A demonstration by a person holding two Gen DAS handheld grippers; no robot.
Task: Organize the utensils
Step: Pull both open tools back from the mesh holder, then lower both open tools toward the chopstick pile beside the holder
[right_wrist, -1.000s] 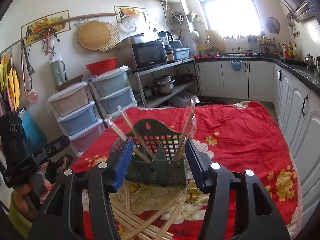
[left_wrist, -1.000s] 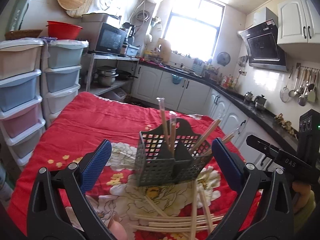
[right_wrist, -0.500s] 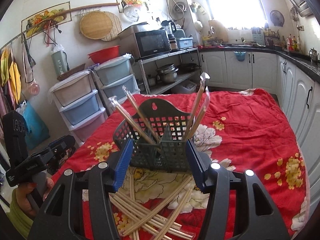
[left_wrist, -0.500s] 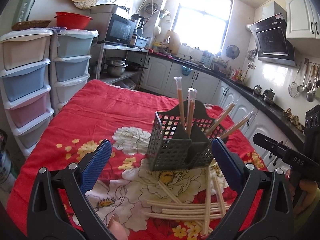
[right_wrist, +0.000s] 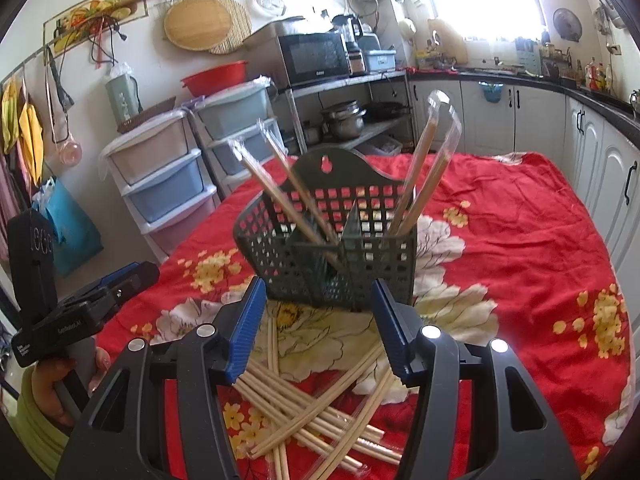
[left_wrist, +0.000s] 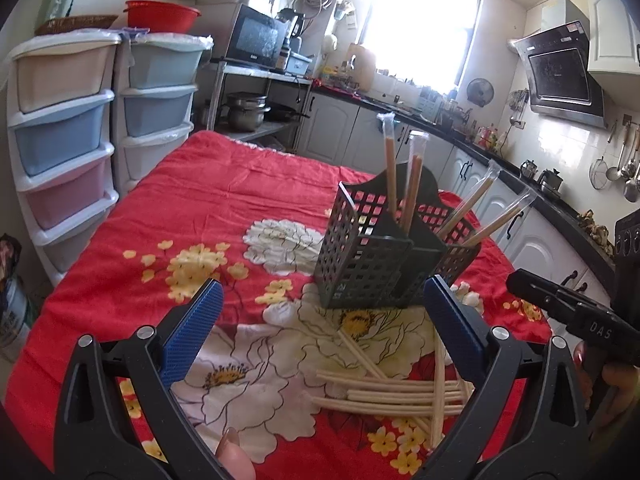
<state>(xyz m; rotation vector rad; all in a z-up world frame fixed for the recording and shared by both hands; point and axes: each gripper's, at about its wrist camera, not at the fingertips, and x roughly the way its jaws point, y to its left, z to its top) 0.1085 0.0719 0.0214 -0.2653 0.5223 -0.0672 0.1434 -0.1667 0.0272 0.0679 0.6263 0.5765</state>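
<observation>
A dark perforated utensil holder [left_wrist: 384, 264] stands on the red floral cloth, with several wrapped chopsticks [left_wrist: 390, 176] upright in its compartments; it also shows in the right wrist view [right_wrist: 336, 252]. A loose pile of wrapped chopsticks [left_wrist: 400, 392] lies on the cloth in front of it, also in the right wrist view [right_wrist: 316, 412]. My left gripper [left_wrist: 320, 344] is open and empty, above the cloth left of the pile. My right gripper [right_wrist: 318, 328] is open and empty, just above the pile, close in front of the holder.
The red cloth [left_wrist: 224, 200] covers a table. Plastic drawer towers [left_wrist: 64, 148] stand at its far left side, white kitchen cabinets [left_wrist: 532, 248] run along the right. The right gripper shows at the edge of the left wrist view [left_wrist: 560, 308].
Both grippers have pulled back and dropped lower toward the cloth, so more of the chopstick pile shows. Both stay open and empty. The holder has not moved.
</observation>
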